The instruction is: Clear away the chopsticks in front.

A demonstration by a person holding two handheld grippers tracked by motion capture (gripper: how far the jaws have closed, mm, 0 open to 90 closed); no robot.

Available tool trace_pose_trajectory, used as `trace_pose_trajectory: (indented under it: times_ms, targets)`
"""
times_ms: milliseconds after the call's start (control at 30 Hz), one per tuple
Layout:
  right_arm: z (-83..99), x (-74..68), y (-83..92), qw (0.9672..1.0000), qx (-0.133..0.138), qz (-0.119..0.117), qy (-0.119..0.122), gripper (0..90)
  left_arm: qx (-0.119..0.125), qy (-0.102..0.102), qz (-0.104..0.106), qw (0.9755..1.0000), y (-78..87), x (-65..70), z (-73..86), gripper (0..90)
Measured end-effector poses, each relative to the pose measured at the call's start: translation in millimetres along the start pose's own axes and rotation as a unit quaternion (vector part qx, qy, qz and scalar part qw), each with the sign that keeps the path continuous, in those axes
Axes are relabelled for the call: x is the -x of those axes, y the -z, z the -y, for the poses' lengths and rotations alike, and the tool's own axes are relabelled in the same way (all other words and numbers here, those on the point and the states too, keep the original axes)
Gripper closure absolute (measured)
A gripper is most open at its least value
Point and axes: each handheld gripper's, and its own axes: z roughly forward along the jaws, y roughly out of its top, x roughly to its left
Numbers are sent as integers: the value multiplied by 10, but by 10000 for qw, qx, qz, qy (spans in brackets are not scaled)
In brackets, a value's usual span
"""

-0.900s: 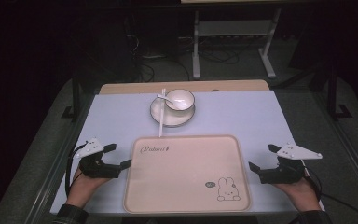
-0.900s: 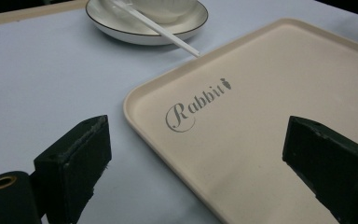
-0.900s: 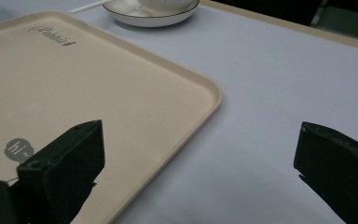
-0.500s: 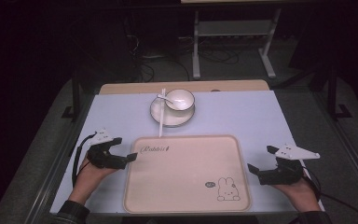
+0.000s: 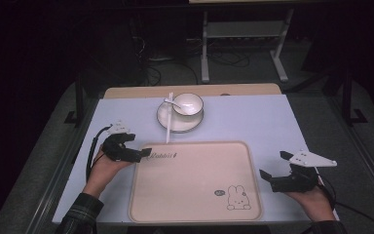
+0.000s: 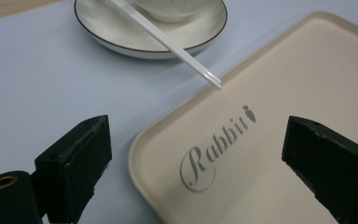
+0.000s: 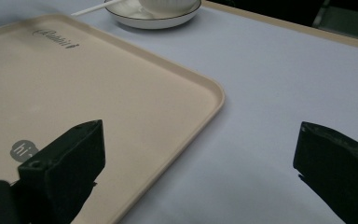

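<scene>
Left gripper (image 5: 146,153) hovering at the tray's upper left corner, roughly ten o'clock on the tray (image 5: 195,214), jaws spread wide with nothing between them. From the left gripper view, jaws [no pinch] standing well apart, one over the pale blue table cover (image 6: 37,84), the other over the tray (image 6: 307,70), the tray's rounded corner and the grey "Rabbit" lettering (image 6: 214,144) lying in the gap below. Right gripper (image 5: 267,179) parked at about four o'clock of the tray, just beside its right rim, held low in the right hand (image 5: 314,197), grey three-cornered plate on top, jaws likewise parted and empty. From the right gripper view, one jaw over the tray's surface (image 7: 98,93) near a small grey "hi" mark, the other over bare table cover (image 7: 270,93), the tray's corner running between them. Tray itself sitting flat at the near middle of the table (image 5: 282,122), beige, a small rabbit drawing (image 5: 237,197) toward its five o'clock corner. Beyond it at twelve o'clock, a white plate (image 5: 168,122) with a white bowl (image 5: 187,103) resting on it, apart from the tray. A spoon in the bowl, and a long thin white stick (image 5: 168,122) laid across the plate, its near tip reaching down to the tray's far rim; in the left gripper view that tip (image 6: 212,79) ending right over the rim. Left hand (image 5: 102,168) and a plaid sleeve coming in at seven o'clock.
</scene>
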Motion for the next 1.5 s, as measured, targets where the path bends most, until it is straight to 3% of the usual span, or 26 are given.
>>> trace_pose_trajectory:
  times_ms: [267,533,733,800,967,1133,1167,1300,1400,1500]
  targets:
    - [-15,11,2,10000,71,17,6,13,-53,10,-27,10000,-168,-21,-220,104]
    - [-7,17,11,10000,86,31,7,13,-187,172,-124,9996,-396,-130,-512,150]
    - [-9,25,19,9999,107,30,-13,13,-397,198,-187,9988,-637,-161,-700,242]
    - [-8,27,22,9999,113,32,-16,13,-497,215,-207,9983,-719,-165,-747,313]
    - [-6,30,28,9999,126,36,-22,13,-731,206,-345,9965,-923,-174,-816,398]
    - [-6,34,37,9999,148,29,-23,13,-913,328,-420,9944,-1092,-199,-830,487]
    - [-7,34,39,9999,161,31,-22,13,-1055,296,-509,9927,-1150,-213,-837,501]
    - [-6,41,42,9998,175,33,-32,13,-1087,324,-513,9922,-1208,-215,-855,562]
    - [-8,41,43,9998,191,20,-29,13,-1248,359,-608,9897,-1271,-216,-873,602]
    - [-8,38,44,9998,191,21,-11,13,-1218,413,-632,9897,-1298,-220,-876,629]
